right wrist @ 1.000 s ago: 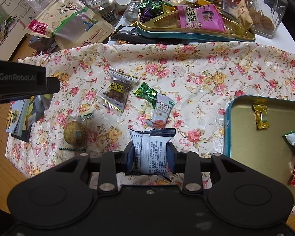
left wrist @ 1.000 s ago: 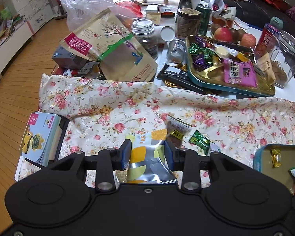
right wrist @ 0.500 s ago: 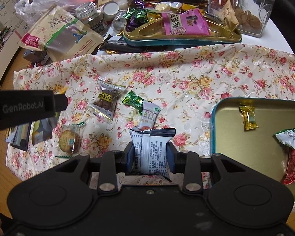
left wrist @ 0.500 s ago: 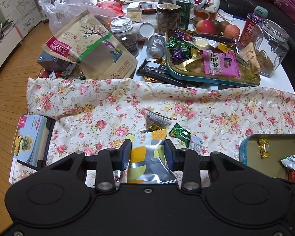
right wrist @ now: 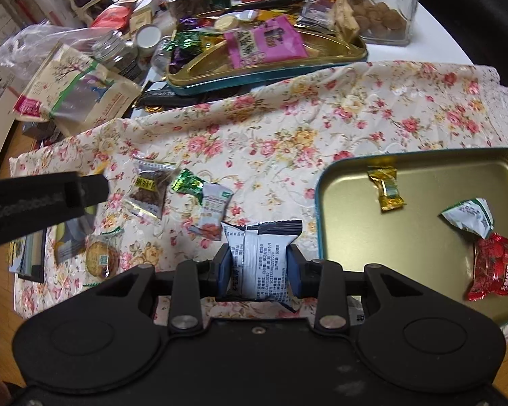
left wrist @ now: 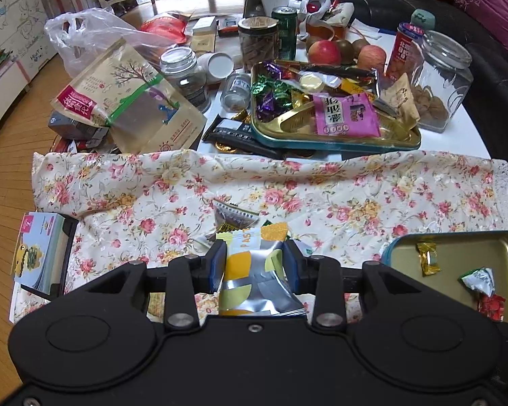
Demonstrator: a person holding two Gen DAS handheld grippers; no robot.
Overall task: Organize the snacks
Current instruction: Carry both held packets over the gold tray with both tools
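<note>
My left gripper point(left wrist: 255, 264) is shut on a silver and yellow snack packet point(left wrist: 254, 277), held above the floral cloth point(left wrist: 321, 196). My right gripper point(right wrist: 258, 264) is shut on a white and dark blue snack packet point(right wrist: 259, 257), just left of the teal tin with a gold inside point(right wrist: 420, 264). In that tin lie a gold candy point(right wrist: 387, 186), a white and green candy point(right wrist: 469, 218) and a red candy point(right wrist: 491, 267). On the cloth lie a brown snack pack point(right wrist: 147, 193), a green candy point(right wrist: 188, 184), a small white packet point(right wrist: 211, 213) and a wrapped round biscuit point(right wrist: 101, 258). The left gripper's body point(right wrist: 34, 206) shows at the left of the right wrist view.
A second tin tray of sweets point(left wrist: 328, 115) stands behind the cloth. Around it are a large kraft pouch point(left wrist: 125, 101), glass jars point(left wrist: 440, 77), apples point(left wrist: 325, 50), a can point(left wrist: 284, 30) and a plastic bag point(left wrist: 84, 40). A booklet point(left wrist: 37, 253) lies at the table's left edge, wooden floor beyond.
Both grippers have moved to the right across the cloth with their packets still held. The gold-lined tin now fills more of both views.
</note>
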